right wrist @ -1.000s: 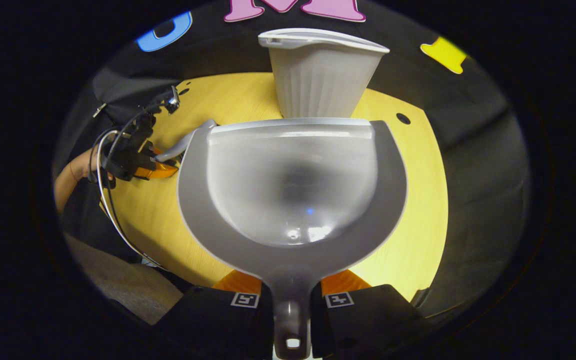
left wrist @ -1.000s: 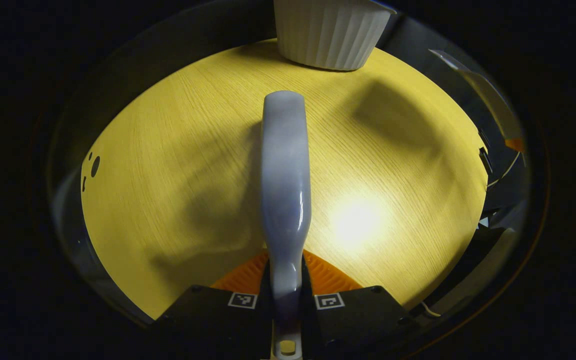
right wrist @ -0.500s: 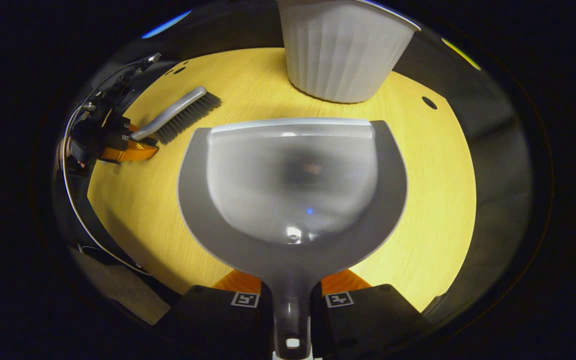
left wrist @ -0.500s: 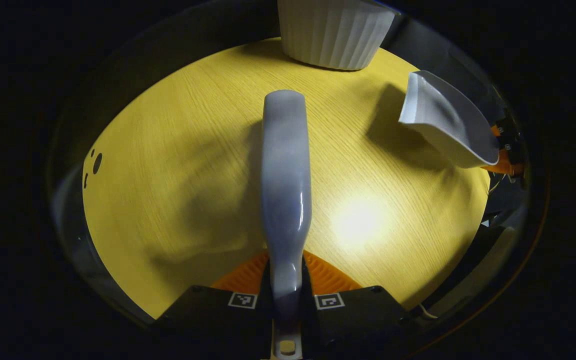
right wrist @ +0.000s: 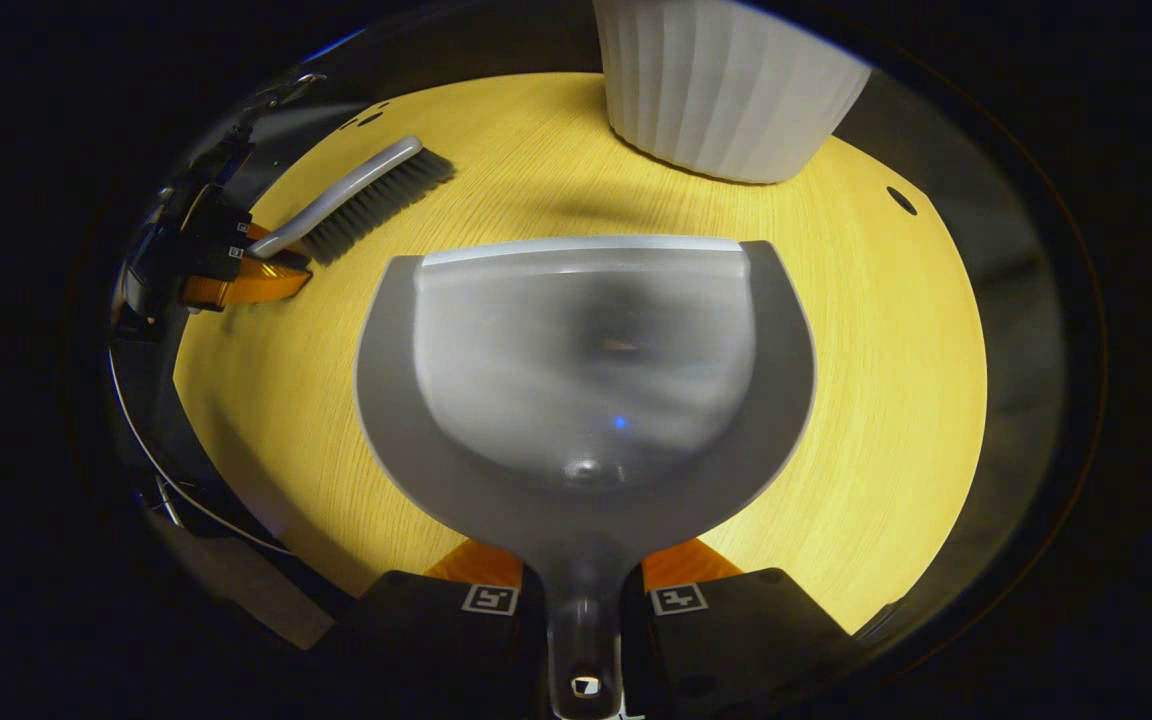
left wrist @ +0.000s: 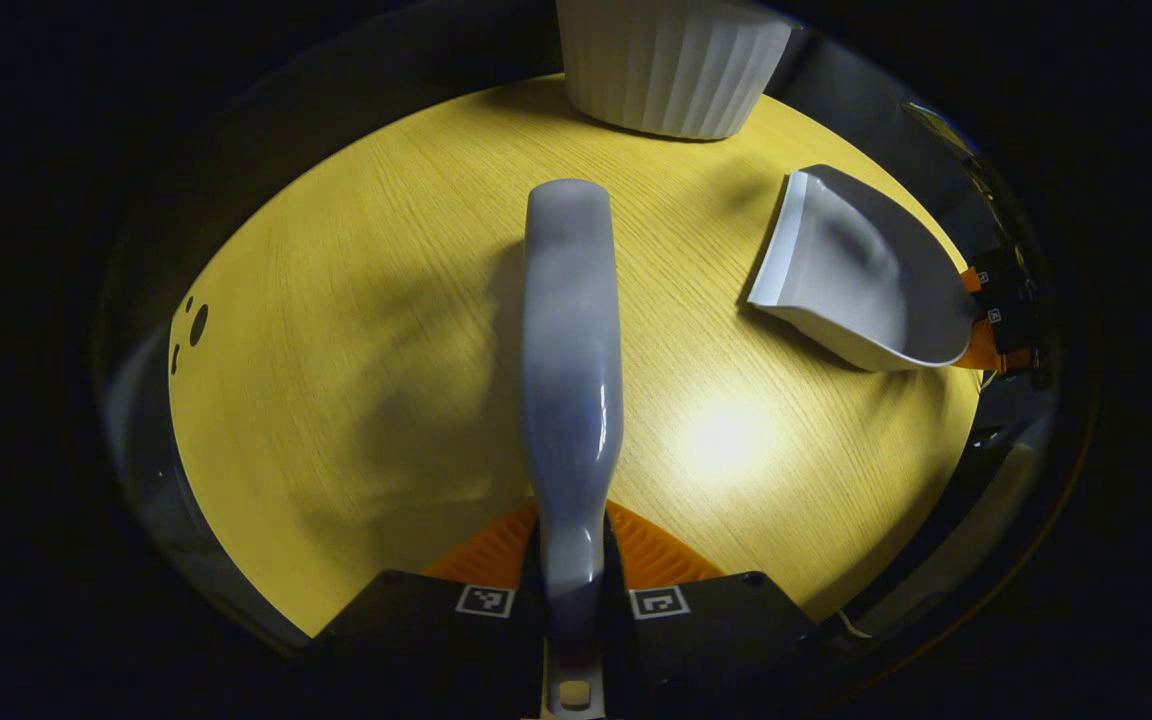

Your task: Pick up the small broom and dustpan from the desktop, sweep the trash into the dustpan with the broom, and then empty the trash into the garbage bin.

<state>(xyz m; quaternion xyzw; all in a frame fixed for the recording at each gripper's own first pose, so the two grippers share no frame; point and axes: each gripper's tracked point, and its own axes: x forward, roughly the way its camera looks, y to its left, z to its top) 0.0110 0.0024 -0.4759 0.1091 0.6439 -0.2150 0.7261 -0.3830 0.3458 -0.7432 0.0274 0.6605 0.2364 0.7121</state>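
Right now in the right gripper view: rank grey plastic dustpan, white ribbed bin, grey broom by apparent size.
1. Grey plastic dustpan, largest, though it is held right at the camera, so nearness inflates it.
2. White ribbed garbage bin, cut off at the top, so its full size is unsure.
3. Small grey broom, smallest, farther off in the left gripper.

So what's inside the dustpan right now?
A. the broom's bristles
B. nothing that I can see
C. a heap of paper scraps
B: in the right gripper view the dustpan shows a bare grey scoop, while the broom lies apart over the table.
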